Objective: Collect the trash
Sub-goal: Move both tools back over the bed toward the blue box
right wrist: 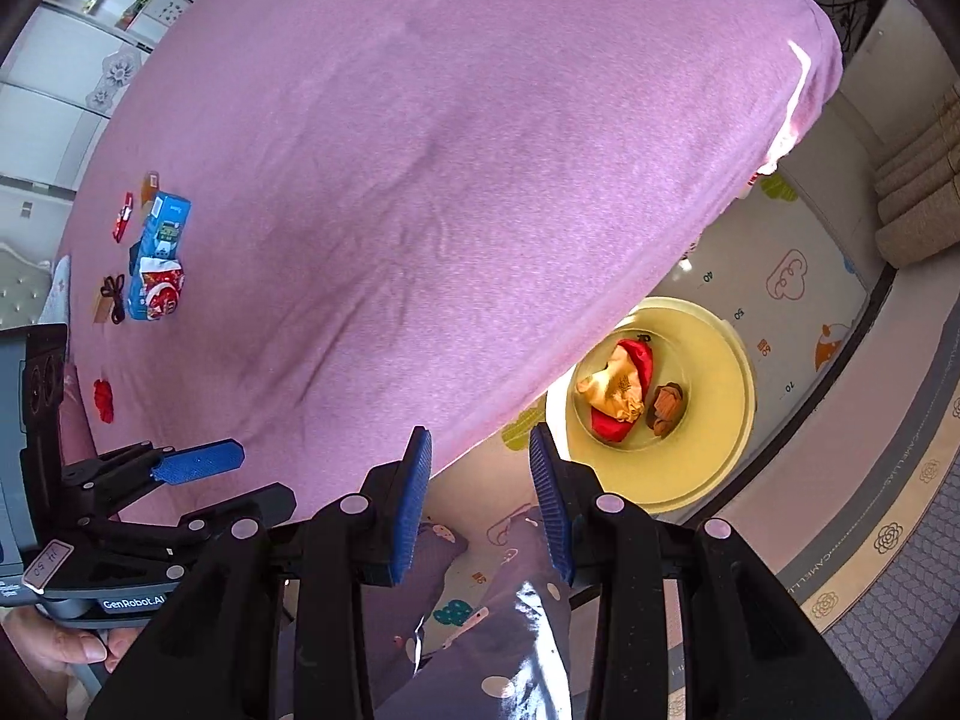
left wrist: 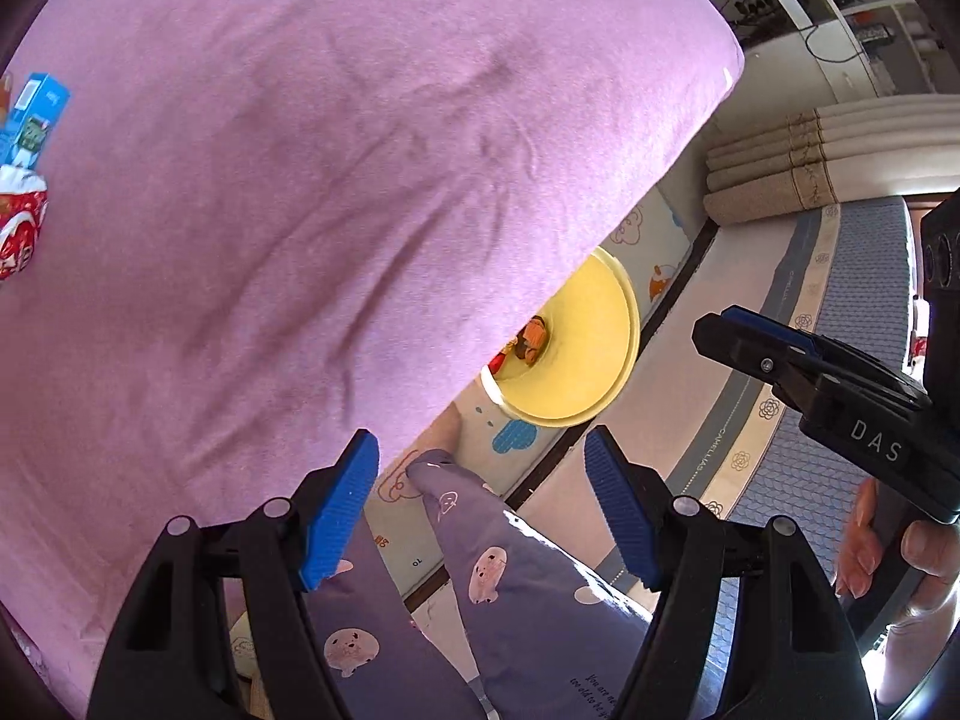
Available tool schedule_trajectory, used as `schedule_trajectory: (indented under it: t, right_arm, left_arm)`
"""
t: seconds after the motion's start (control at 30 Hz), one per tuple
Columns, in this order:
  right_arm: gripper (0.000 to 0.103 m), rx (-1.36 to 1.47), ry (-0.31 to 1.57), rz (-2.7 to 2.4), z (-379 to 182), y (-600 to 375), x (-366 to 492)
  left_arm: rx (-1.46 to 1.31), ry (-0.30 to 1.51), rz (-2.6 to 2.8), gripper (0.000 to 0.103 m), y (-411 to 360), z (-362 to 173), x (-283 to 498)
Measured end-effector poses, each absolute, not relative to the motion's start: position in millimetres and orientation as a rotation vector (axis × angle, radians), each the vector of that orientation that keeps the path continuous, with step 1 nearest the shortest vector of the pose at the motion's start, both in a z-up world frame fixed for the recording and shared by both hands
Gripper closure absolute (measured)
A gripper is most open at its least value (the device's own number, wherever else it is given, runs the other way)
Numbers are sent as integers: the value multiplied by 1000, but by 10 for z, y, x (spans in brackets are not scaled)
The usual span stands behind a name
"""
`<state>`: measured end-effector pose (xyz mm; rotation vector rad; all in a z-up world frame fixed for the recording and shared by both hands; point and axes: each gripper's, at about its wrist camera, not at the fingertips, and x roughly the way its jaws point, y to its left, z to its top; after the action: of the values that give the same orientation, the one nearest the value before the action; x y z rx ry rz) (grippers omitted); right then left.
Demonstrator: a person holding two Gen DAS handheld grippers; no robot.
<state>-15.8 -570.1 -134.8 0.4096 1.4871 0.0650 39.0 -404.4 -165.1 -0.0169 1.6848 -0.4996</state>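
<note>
A yellow basin (right wrist: 714,456) stands on the floor beside the pink bed (right wrist: 420,180); it also shows in the left wrist view (left wrist: 588,360). It holds a yellow and red wrapper (right wrist: 618,390) and a brown scrap (right wrist: 666,408). More trash lies far left on the bed: a blue carton (right wrist: 162,228), a red and white wrapper (right wrist: 159,291), a red scrap (right wrist: 103,399) and small pieces (right wrist: 123,216). My right gripper (right wrist: 480,504) is open and empty over the bed edge near the basin. My left gripper (left wrist: 480,510) is open and empty; it also shows in the right wrist view (right wrist: 198,462).
A cartoon play mat (right wrist: 792,300) covers the floor under the basin. A patterned rug (left wrist: 864,324) lies beyond it. Folded beige mats (left wrist: 780,180) are stacked by the wall. My legs in purple printed trousers (left wrist: 510,588) are below the grippers.
</note>
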Motion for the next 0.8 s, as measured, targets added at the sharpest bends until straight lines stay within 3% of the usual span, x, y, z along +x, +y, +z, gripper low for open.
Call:
schedule_trajectory:
  t: [0.37, 0.8]
  right_arm:
    - [69, 310, 1465, 228, -1174, -4123, 259]
    - [69, 278, 1448, 306, -1130, -2943, 732]
  left_arm:
    - [-151, 1623, -345, 32, -2402, -1481, 428]
    - [-202, 1534, -230, 27, -1095, -1350, 766]
